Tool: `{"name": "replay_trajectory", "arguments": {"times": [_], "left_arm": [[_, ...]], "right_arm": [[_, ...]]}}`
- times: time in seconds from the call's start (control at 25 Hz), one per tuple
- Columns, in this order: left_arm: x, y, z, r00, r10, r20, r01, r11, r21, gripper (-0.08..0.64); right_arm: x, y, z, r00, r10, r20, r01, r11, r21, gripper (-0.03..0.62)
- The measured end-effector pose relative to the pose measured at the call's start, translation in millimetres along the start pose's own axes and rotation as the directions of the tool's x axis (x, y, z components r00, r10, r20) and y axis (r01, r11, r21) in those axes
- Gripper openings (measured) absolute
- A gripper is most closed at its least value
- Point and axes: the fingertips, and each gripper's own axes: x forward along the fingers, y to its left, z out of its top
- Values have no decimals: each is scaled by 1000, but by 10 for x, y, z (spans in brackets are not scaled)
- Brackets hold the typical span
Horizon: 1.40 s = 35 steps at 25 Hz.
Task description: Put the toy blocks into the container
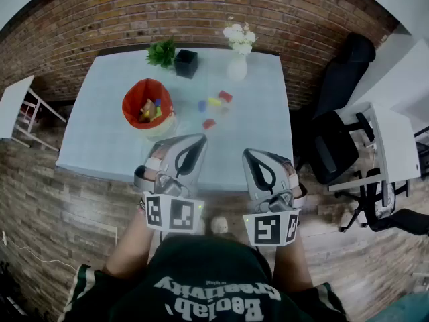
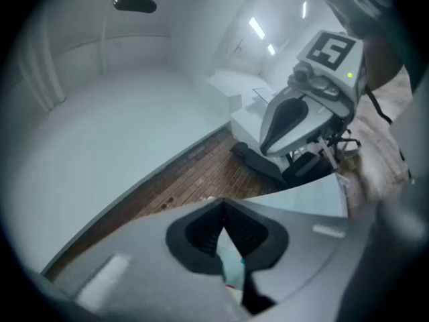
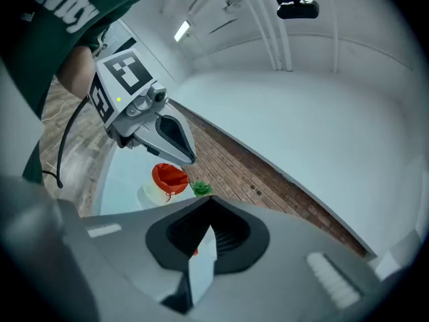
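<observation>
A red container (image 1: 147, 102) with several blocks inside stands left of centre on the pale blue table (image 1: 100, 139). Loose on the table to its right lie a blue block (image 1: 202, 105), a yellow block (image 1: 214, 102) and two red blocks (image 1: 225, 96) (image 1: 208, 123). My left gripper (image 1: 200, 138) hovers over the table's near edge, shut and holding nothing. My right gripper (image 1: 248, 151) is beside it, also shut and bare. The right gripper view shows the left gripper (image 3: 157, 129) and the container (image 3: 169, 178) beyond it. The left gripper view shows the right gripper (image 2: 295, 116).
At the table's far edge stand a green plant (image 1: 161, 52), a black box (image 1: 186, 63) and a white vase of flowers (image 1: 237, 62). Black office chairs (image 1: 335, 146) and a white desk (image 1: 395, 146) are to the right. A white side table (image 1: 13, 106) is at the left.
</observation>
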Motion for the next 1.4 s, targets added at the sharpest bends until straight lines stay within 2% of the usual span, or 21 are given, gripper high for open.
{"name": "replay_trajectory", "arguments": {"times": [0.64,0.8,1.0,1.4], "left_arm": [[-115,54,-43,1000,13,3,-13,1000,6,2],[-169,47,-49,1000,12,6,-12,1000,4,2],[-216,41,-95,1000,8,5,-8,1000,-1,2],[-297,-114,-247,999,-47,2,47,999,7,2]], "right_arm": [[13,83,108,1000,-1,-1,1,1000,-30,8],[-26,86,169,1000,-23,10,23,1000,-14,8],[-49,145,194,999,-35,-8,35,999,-41,8],[-60,380,95,997,-49,-60,48,999,-19,8]]}}
